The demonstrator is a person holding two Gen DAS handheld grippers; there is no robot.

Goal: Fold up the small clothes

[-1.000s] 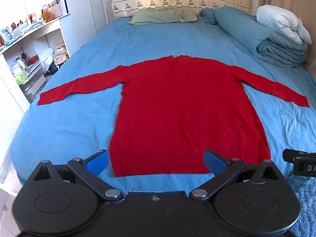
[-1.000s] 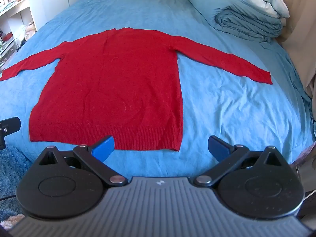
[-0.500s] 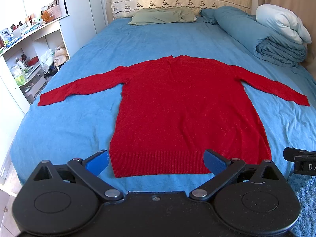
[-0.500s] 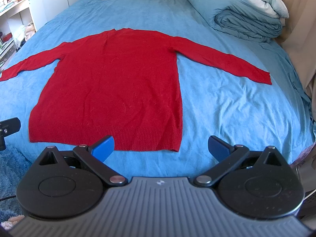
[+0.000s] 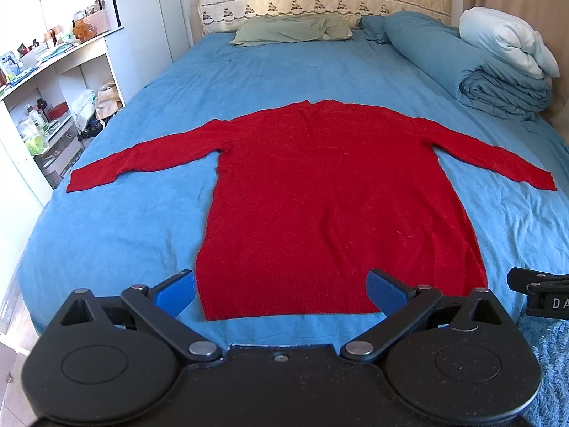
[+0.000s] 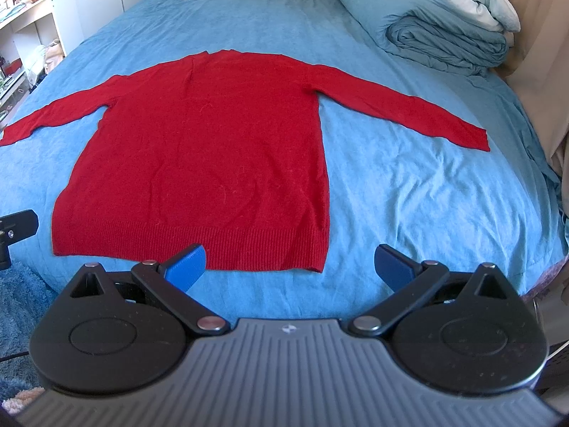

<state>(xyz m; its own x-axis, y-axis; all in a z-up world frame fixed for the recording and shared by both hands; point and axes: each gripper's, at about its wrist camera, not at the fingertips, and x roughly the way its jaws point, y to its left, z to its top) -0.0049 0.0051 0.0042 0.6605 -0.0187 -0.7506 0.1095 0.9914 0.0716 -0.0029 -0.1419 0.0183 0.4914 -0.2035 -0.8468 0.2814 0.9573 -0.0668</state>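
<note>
A red long-sleeved sweater (image 5: 330, 192) lies flat on the blue bed (image 5: 142, 220), both sleeves spread out, hem toward me. It also shows in the right wrist view (image 6: 209, 149). My left gripper (image 5: 281, 290) is open and empty, hovering at the hem near the bed's foot edge. My right gripper (image 6: 290, 263) is open and empty, just short of the hem's right corner. Part of the right gripper (image 5: 540, 291) shows at the right edge of the left wrist view.
A rolled blue duvet (image 5: 498, 82) with a white pillow (image 5: 505, 42) lies along the bed's right side. A green pillow (image 5: 284, 30) lies at the headboard. White shelves (image 5: 53, 82) with clutter stand to the left. A blue rug (image 6: 17, 302) covers the floor.
Both grippers have edged slightly forward toward the hem; the sweater has not moved and both grippers stay open.
</note>
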